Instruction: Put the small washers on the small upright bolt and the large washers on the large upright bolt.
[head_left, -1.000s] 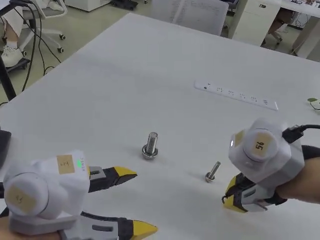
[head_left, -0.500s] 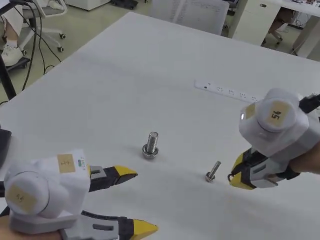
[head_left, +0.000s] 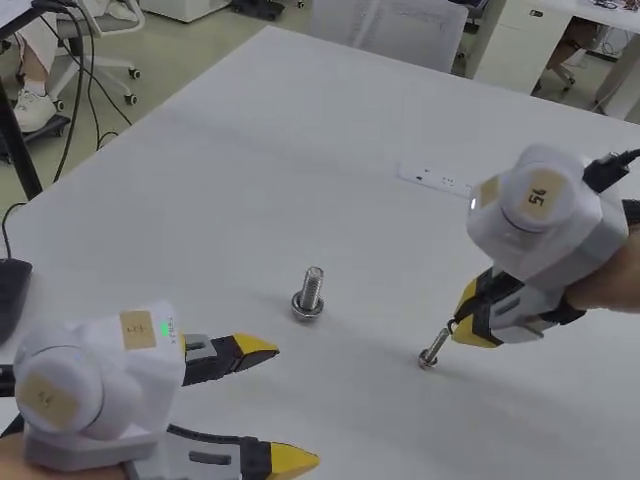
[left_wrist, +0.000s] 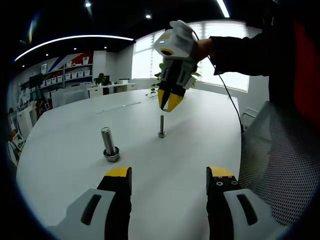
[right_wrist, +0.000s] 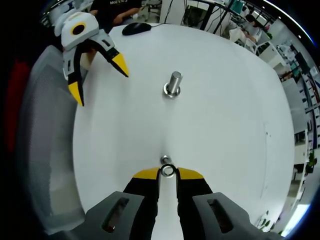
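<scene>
Left gripper (head_left: 273, 402): low at the near left of the table (head_left: 300, 150), jaws spread wide with nothing between them, well apart from both bolts.
Large bolt (head_left: 310, 290): upright mid-table, with a wider collar (head_left: 308, 311) at its foot.
Small bolt (head_left: 434, 347): stands on its head to the right of the large bolt, just under the right gripper's tips.
Right gripper (head_left: 468, 330): jaws pinched on what looks like a small washer (right_wrist: 168, 170), held right above the small bolt's top.
Risk: the slim bolt stands free, so a sideways nudge from the tips or an off-centre washer could topple it. Letting go before the hole finds the thread could send the washer rolling off across the table.
Hard to make out: the washer is tiny, and whether its hole lines up with the bolt is unclear. The small bolt looks tilted in the head view but straight in the left gripper view. Whether the collar is washers or a flange I cannot tell.
</scene>
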